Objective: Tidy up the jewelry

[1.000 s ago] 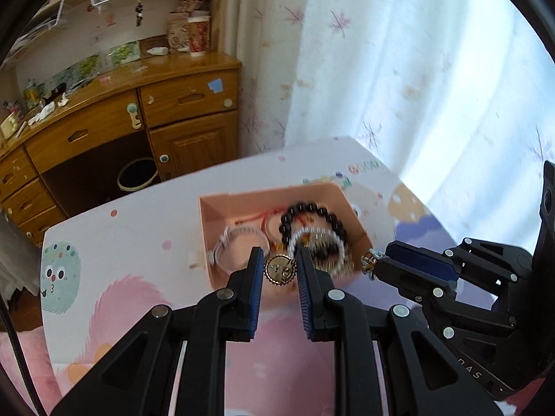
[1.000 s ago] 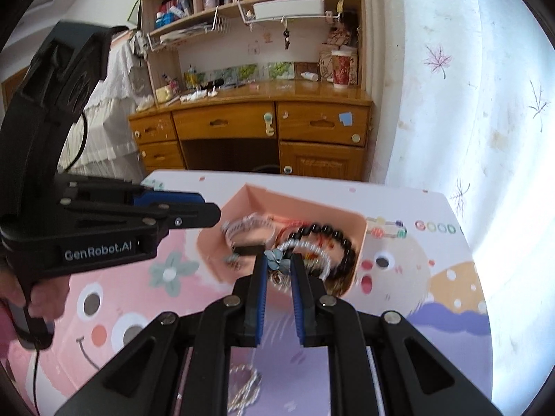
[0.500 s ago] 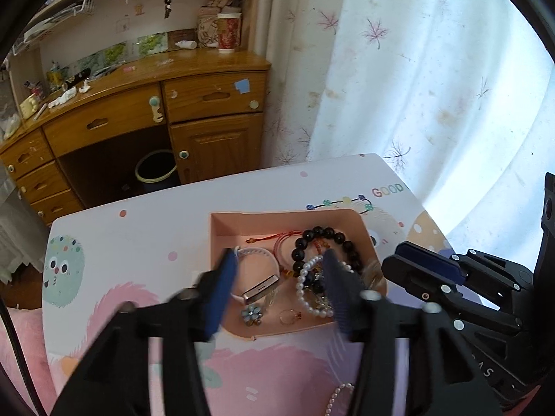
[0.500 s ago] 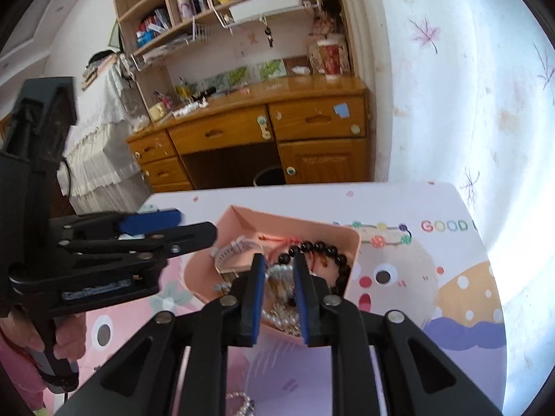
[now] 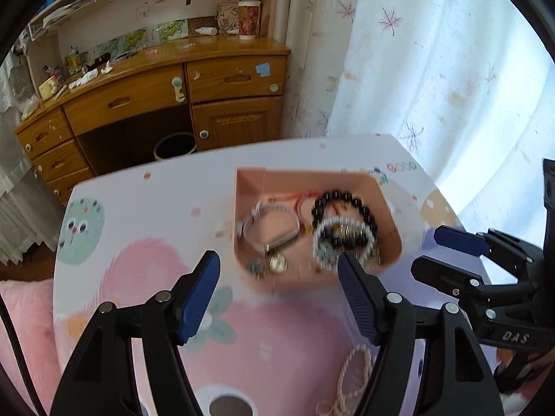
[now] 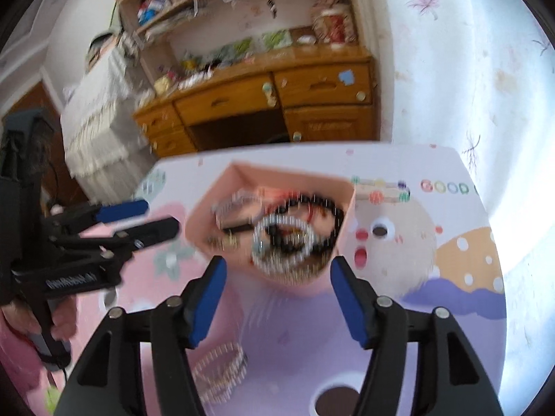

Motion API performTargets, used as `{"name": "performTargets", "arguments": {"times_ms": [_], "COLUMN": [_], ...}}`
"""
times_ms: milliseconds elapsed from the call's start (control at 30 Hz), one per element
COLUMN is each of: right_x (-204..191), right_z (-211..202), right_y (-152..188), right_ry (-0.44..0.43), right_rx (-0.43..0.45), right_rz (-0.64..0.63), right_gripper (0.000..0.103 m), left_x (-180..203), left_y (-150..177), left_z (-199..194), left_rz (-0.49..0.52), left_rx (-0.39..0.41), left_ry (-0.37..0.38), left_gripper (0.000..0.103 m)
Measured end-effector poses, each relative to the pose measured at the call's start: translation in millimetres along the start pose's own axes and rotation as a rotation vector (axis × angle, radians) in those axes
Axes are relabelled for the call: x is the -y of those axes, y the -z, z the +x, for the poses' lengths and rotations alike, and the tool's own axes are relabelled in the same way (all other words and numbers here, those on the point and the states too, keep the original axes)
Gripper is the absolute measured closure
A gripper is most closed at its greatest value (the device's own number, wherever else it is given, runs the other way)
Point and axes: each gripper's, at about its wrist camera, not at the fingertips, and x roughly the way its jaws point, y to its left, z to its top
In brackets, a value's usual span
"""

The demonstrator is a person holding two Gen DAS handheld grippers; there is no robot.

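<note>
A pink tray sits on the cartoon-print table and holds a black bead bracelet, a pearl bracelet, a white bangle, a gold round pendant and a small flower piece. My left gripper is open and empty, just in front of the tray. My right gripper is open and empty, also in front of the tray; it also shows at the right of the left wrist view. A pearl necklace lies on the table below the grippers.
The table's far edge faces a wooden desk with drawers and a bin. A white curtain hangs at the right. The left gripper and the hand that holds it fill the left of the right wrist view.
Both grippers opened and dropped their pieces into the tray: the left let go of the gold pendant, the right of the flower piece. Both then drew back from the tray.
</note>
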Motion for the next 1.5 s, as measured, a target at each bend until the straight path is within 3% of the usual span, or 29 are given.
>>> {"name": "performTargets", "arguments": {"times_ms": [100, 300, 500, 633, 800, 867, 1033, 1200, 1500], "right_x": [-3.0, -8.6, -40.6, -58.2, -70.8, -72.9, -70.9, -70.7, -80.7], "right_z": [0.5, 5.3, 6.1, 5.1, 6.0, 8.3, 13.2, 18.5, 33.8], "right_y": [16.0, 44.1, 79.3, 101.7, 116.9, 117.1, 110.5, 103.6, 103.5], "right_ry": [0.037, -0.014, -0.081, -0.144, -0.164, -0.172, -0.187, -0.211, -0.191], "right_rx": [-0.037, -0.154, -0.209, -0.229, -0.248, -0.248, -0.236, -0.230, -0.242], "right_rz": [-0.048, -0.138, -0.405, -0.576, -0.686, -0.687, -0.645, -0.620, -0.639], "right_gripper": [0.039, 0.039, 0.032, 0.031, 0.027, 0.026, 0.021, 0.020, 0.021], "left_x": [-1.2, -2.7, 12.4, 26.0, 33.5, 33.5, 34.0, 36.7, 21.5], "left_y": [26.6, 81.8, 127.3, 138.4, 140.8, 141.3, 141.0, 141.8, 136.5], "left_z": [-8.6, -22.8, -20.3, -17.0, -8.3, -5.8, 2.3, 4.2, -7.6], "left_rz": [0.000, -0.064, -0.059, -0.025, -0.023, -0.029, -0.024, -0.014, -0.087], "left_rx": [-0.018, -0.089, -0.166, -0.169, -0.180, -0.183, -0.188, -0.185, -0.146], "left_ry": [-0.009, 0.035, 0.073, 0.083, 0.083, 0.084, 0.083, 0.081, 0.060], "left_gripper": [0.034, 0.034, 0.035, 0.044, 0.056, 0.060, 0.086, 0.094, 0.095]}}
